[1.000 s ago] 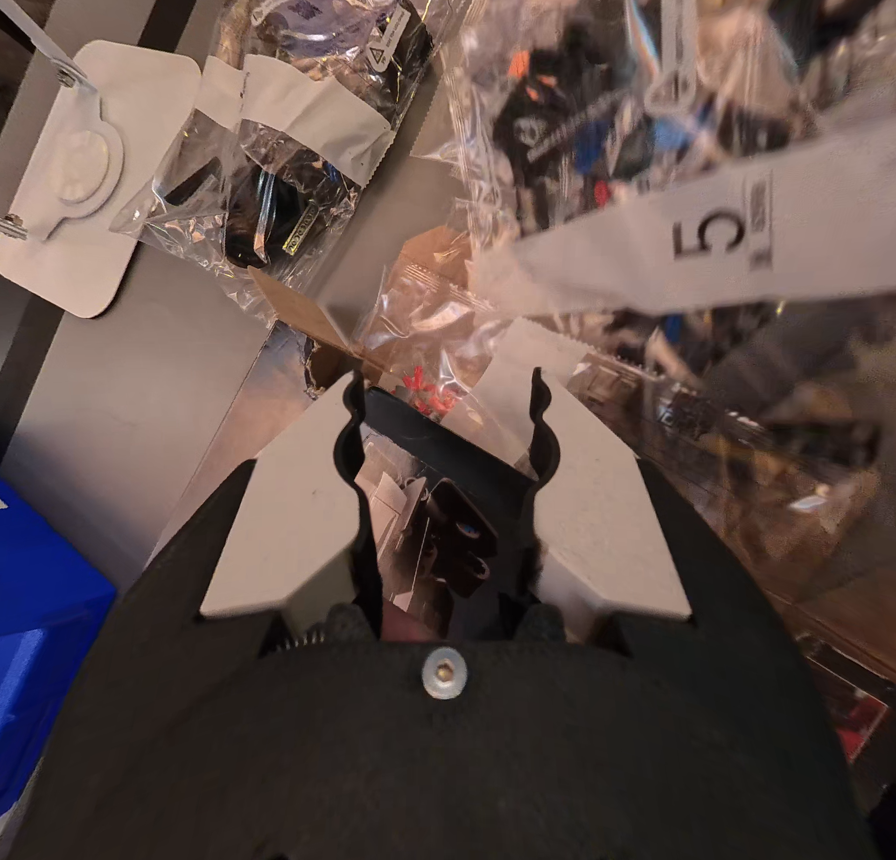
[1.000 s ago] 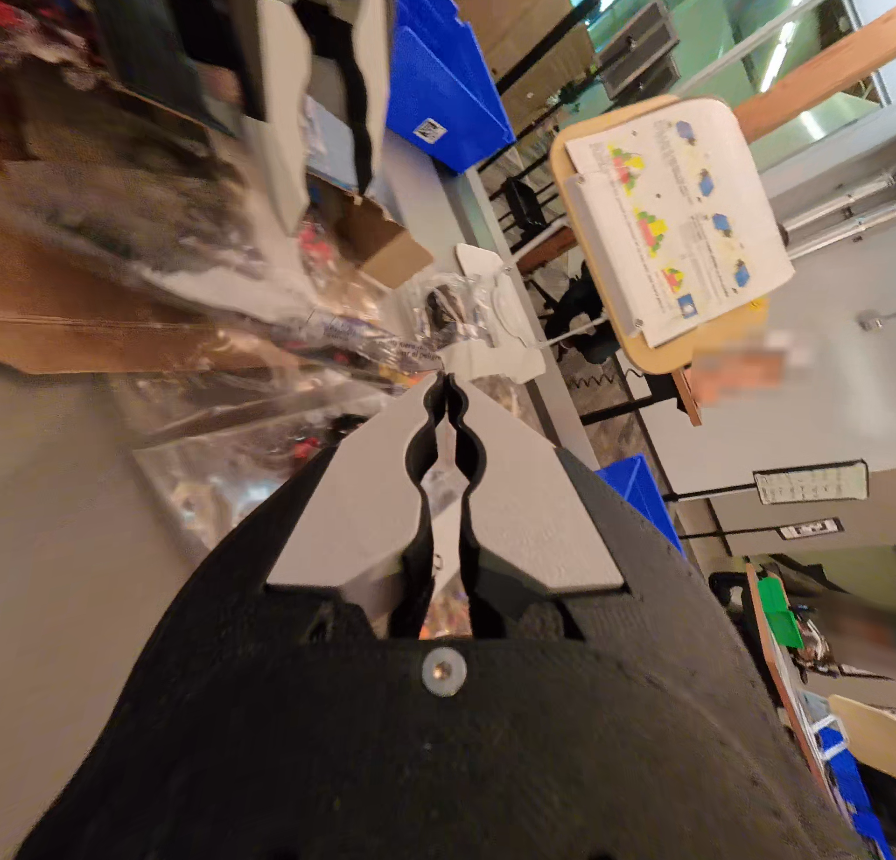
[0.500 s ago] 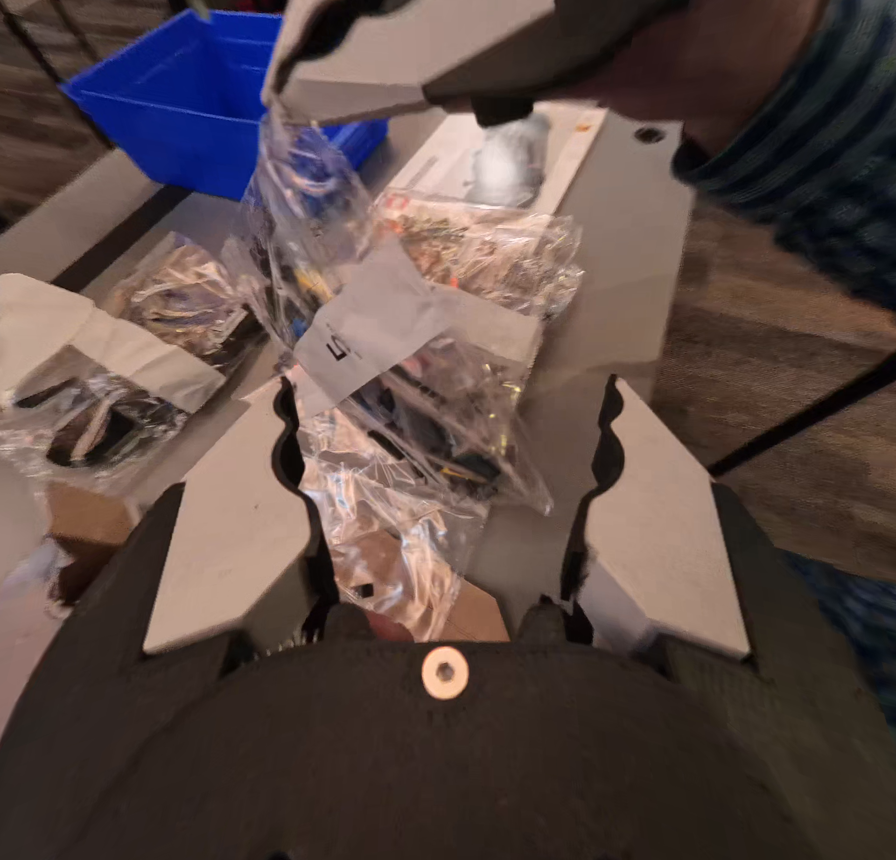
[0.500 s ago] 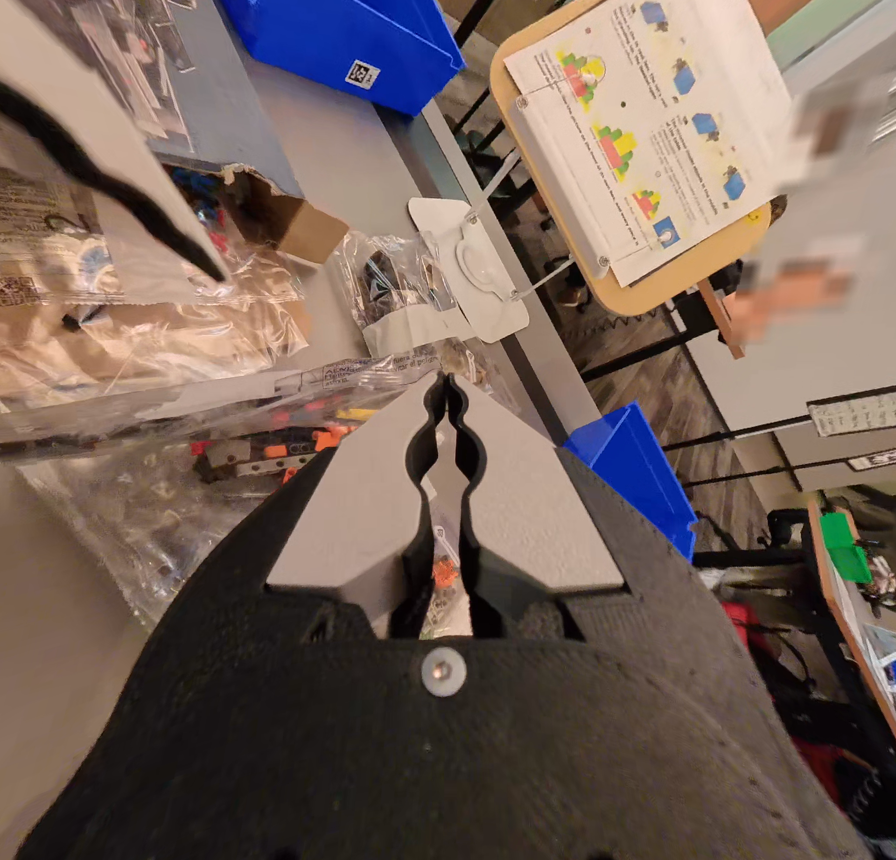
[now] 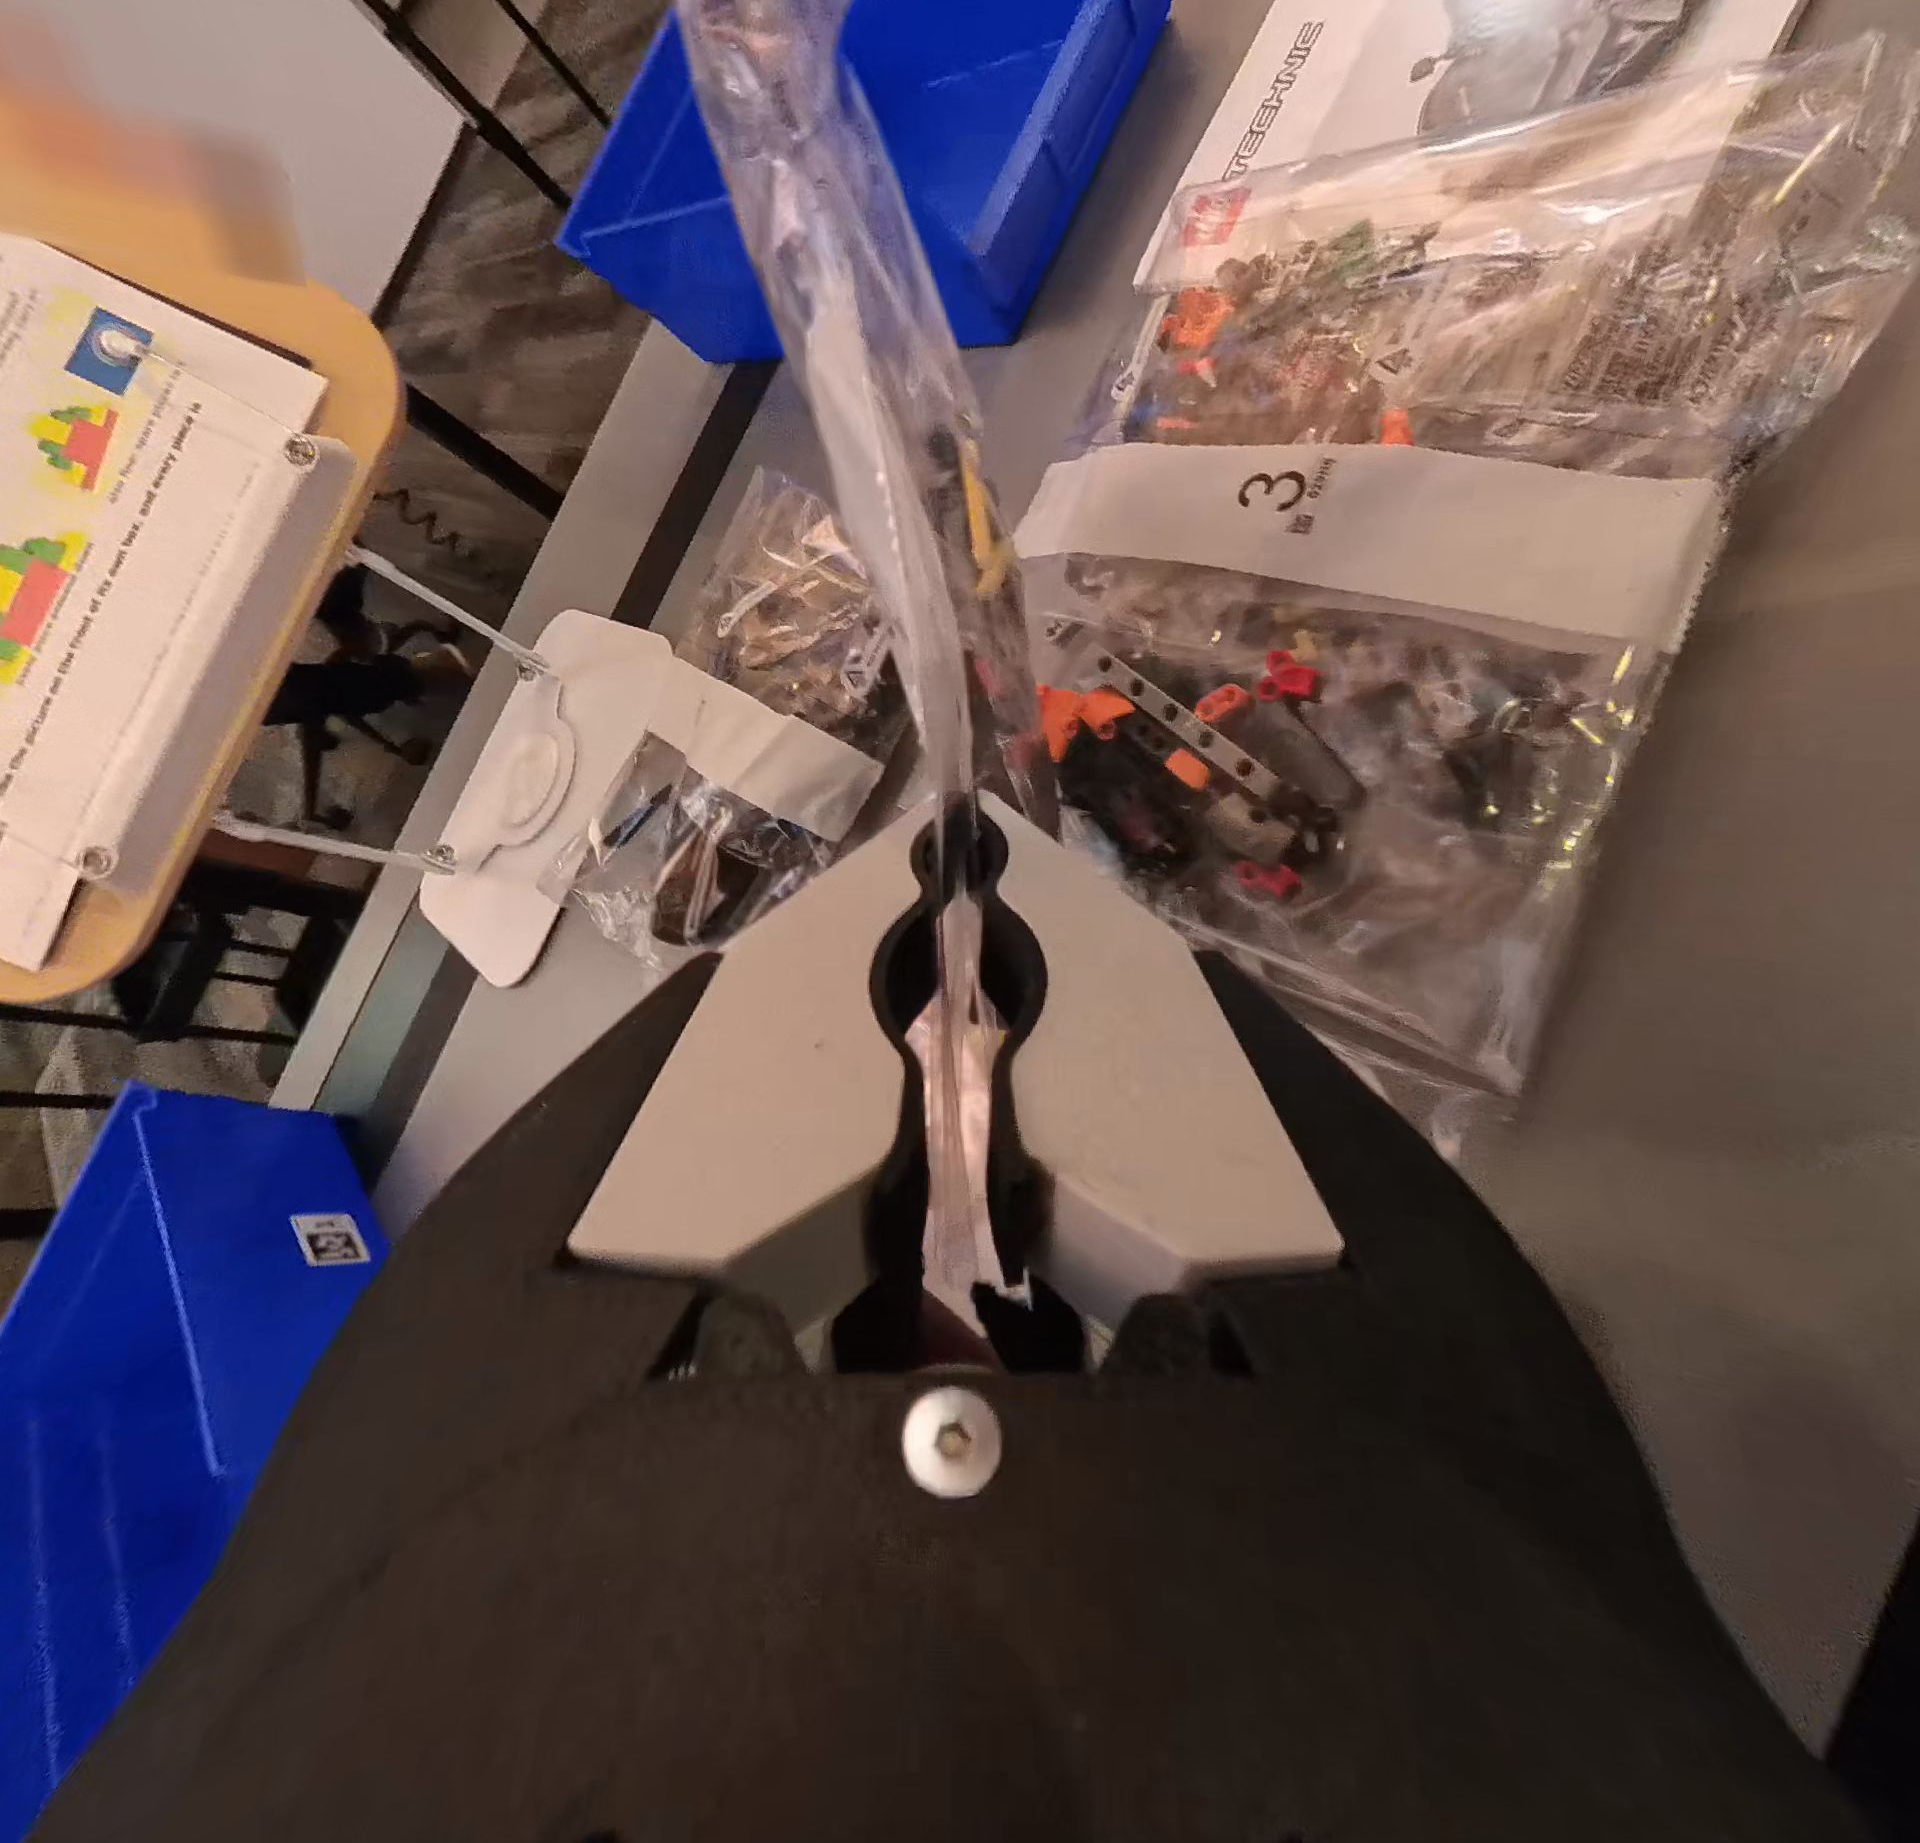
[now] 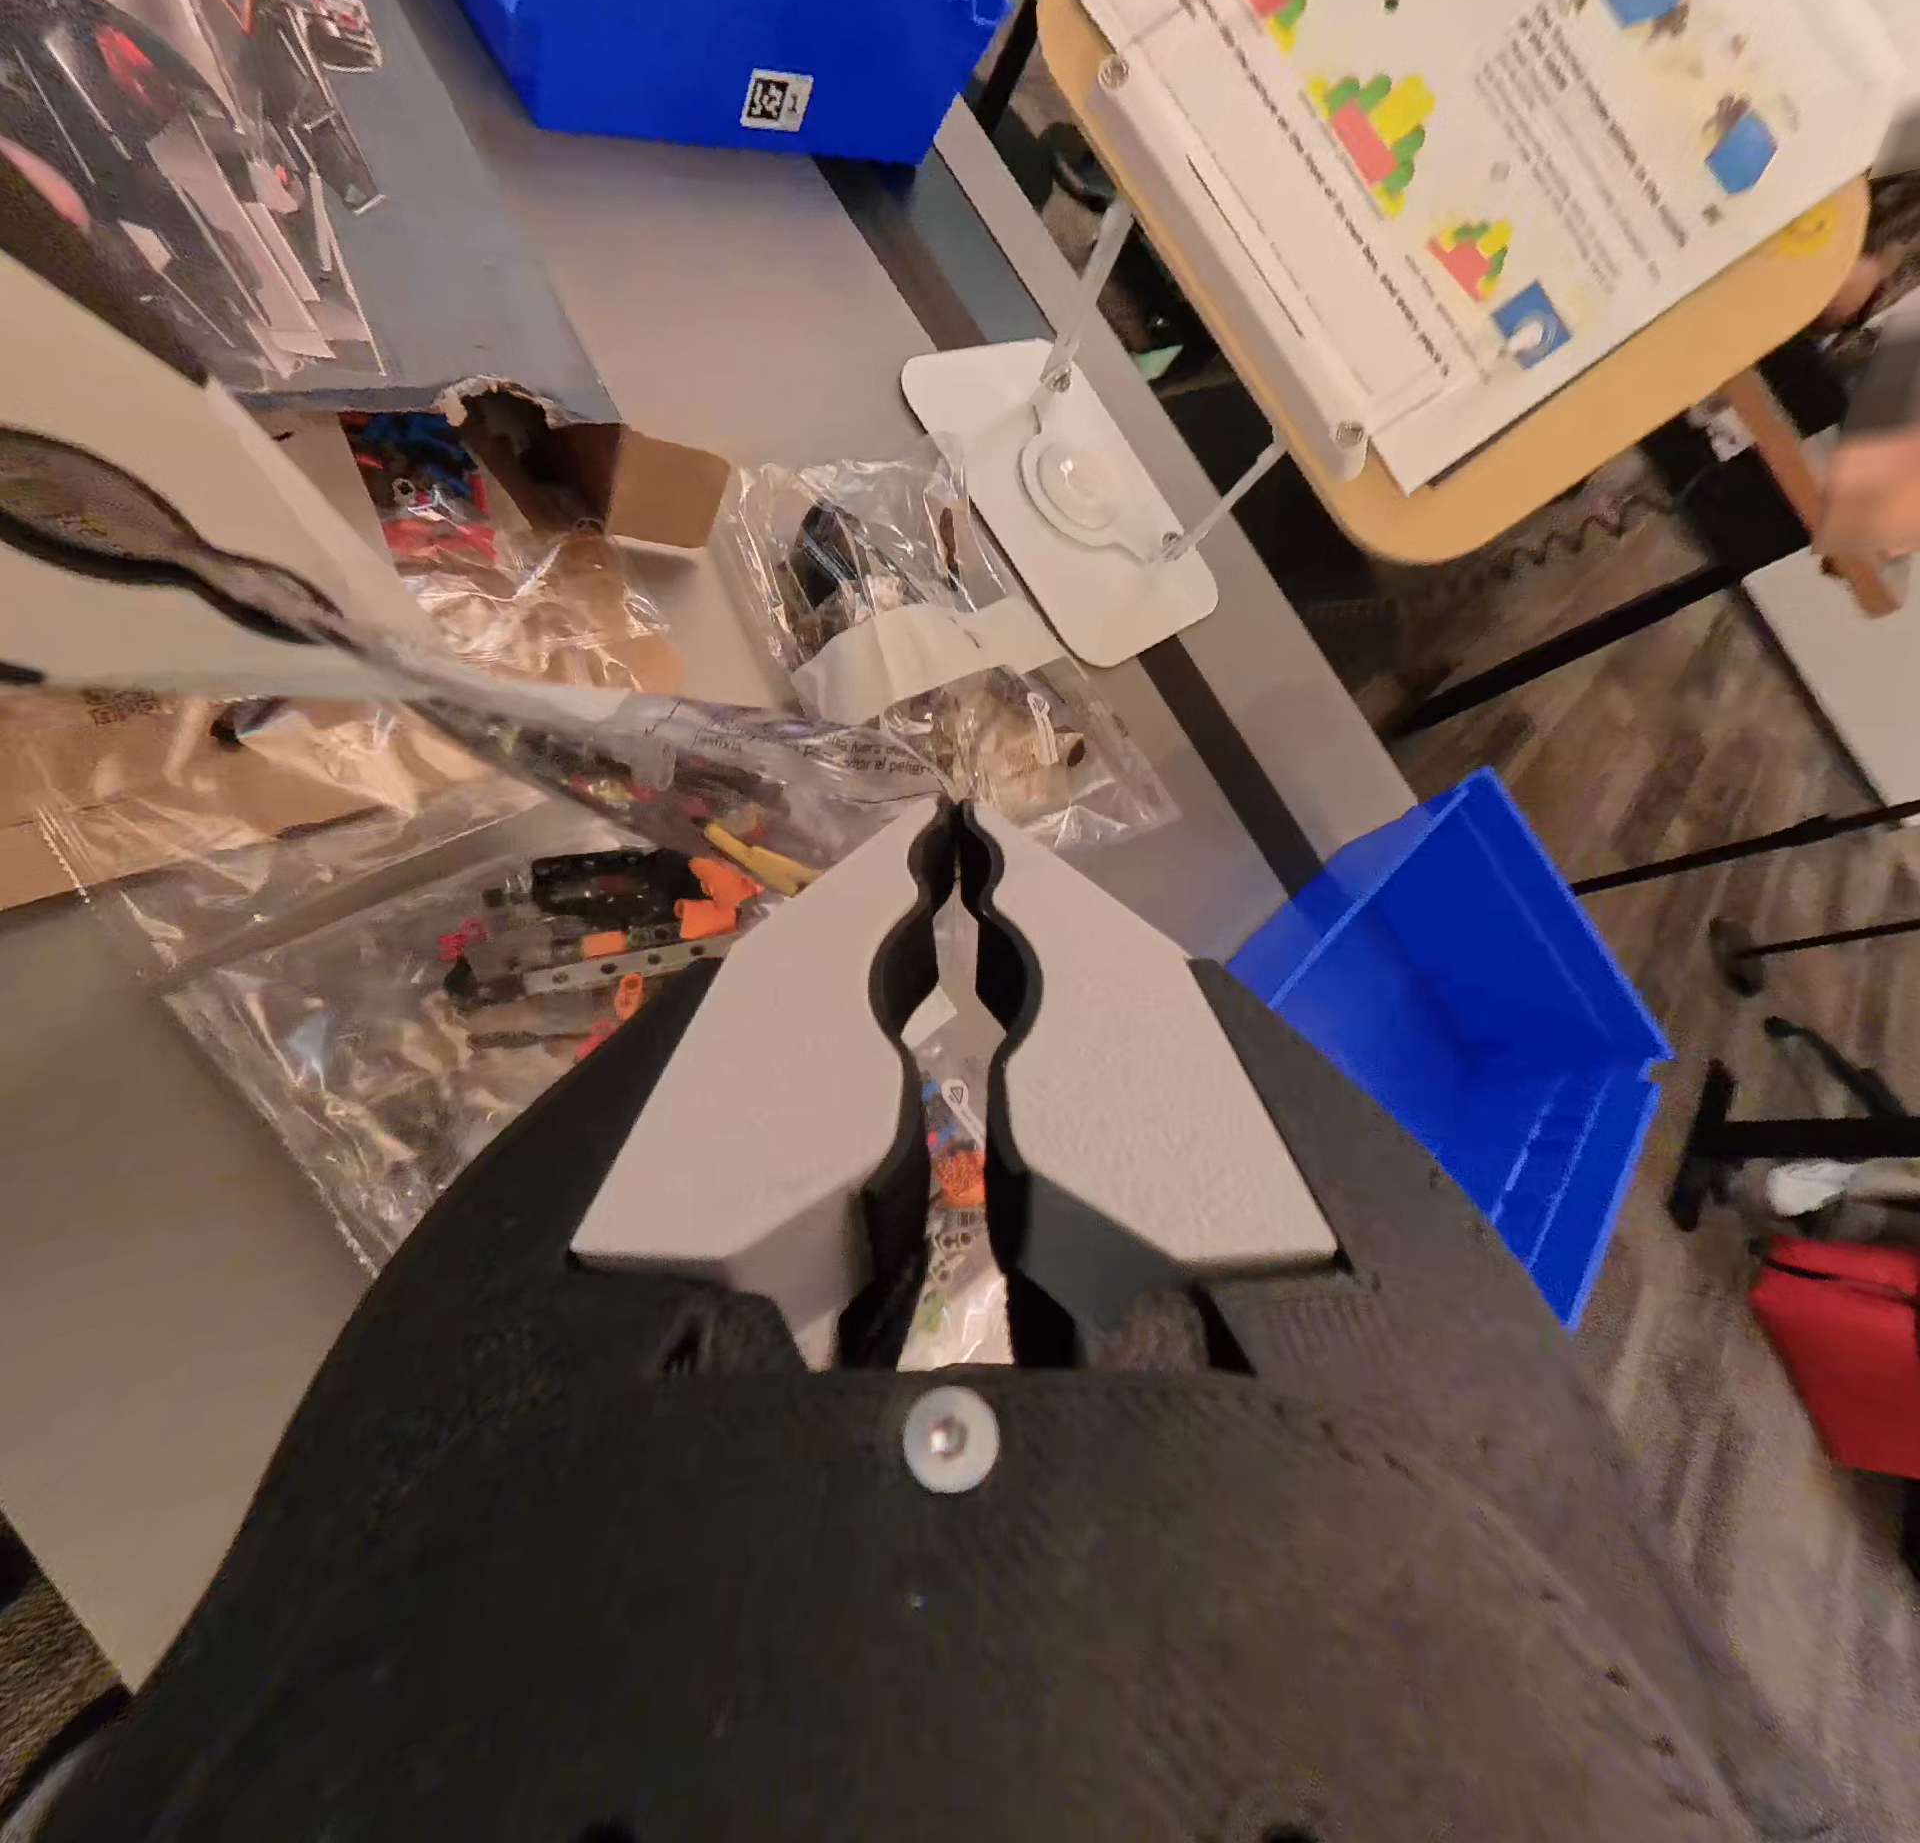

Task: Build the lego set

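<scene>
A clear plastic bag of lego parts (image 5: pixel 852 339) hangs stretched between my two grippers above the grey table (image 5: pixel 1714 1222). My left gripper (image 5: pixel 961 837) is shut on one edge of it; the film runs down between the jaws. My right gripper (image 6: pixel 956 817) is shut on a corner of the same bag (image 6: pixel 665 744). My left gripper also shows at the left of the right wrist view (image 6: pixel 395 655), pinching the other end. Dark, yellow and orange parts sit inside the bag.
On the table lie a white-striped parts bag (image 5: pixel 1351 650), another bag (image 5: pixel 1558 287), a small bag (image 5: pixel 748 754), a booklet (image 5: pixel 1455 27), a blue bin (image 5: pixel 935 131), the torn lego box (image 6: pixel 208 131) and a stand base (image 6: pixel 1070 505). A second bin (image 6: pixel 1455 1014) sits below the table edge. The gap from one gripper's tips to the other's is roughly 12 cm.
My left gripper was open half a second ago and has closed on the bag's edge. The right gripper stayed shut on the bag and lifted it over the table.
</scene>
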The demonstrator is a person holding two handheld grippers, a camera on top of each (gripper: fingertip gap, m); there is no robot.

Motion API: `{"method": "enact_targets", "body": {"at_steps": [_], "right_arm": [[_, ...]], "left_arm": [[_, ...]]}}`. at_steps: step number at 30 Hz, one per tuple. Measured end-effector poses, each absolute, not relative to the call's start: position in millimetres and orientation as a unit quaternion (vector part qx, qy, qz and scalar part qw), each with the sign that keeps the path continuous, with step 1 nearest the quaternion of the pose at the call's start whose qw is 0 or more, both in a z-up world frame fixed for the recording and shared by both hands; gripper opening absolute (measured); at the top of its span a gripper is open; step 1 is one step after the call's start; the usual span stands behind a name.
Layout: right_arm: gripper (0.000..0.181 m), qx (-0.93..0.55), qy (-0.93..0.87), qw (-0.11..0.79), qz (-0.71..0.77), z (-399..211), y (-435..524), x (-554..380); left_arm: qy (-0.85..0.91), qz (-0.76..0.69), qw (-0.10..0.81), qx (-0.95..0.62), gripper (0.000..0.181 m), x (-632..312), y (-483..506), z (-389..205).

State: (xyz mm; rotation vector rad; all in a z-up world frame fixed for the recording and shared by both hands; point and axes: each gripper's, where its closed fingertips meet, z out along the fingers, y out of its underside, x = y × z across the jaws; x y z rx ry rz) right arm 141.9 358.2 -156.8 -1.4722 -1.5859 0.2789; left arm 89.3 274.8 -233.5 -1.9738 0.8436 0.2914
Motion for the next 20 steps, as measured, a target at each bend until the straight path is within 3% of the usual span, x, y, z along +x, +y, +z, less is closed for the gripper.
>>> {"method": "enact_targets", "body": {"at_steps": [1,10,20], "right_arm": [[0.0,-0.608,-0.641,0.452,0.121,-157.2,365.1,144.3],[0.0,-0.675,-0.589,0.421,0.139,-146.7,448.4,154.9],[0.0,-0.654,-0.5,0.552,0.132,-121.5,531.0,158.3]], "left_arm": [[0.348,0.115,0.466,-0.805,0.0,85.6,281.2,-228.4],[0.404,0.123,0.433,-0.796,0.0,63.4,374.1,-189.5],[0.378,0.234,0.533,-0.72,0.0,45.6,488.1,-143.9]]}}
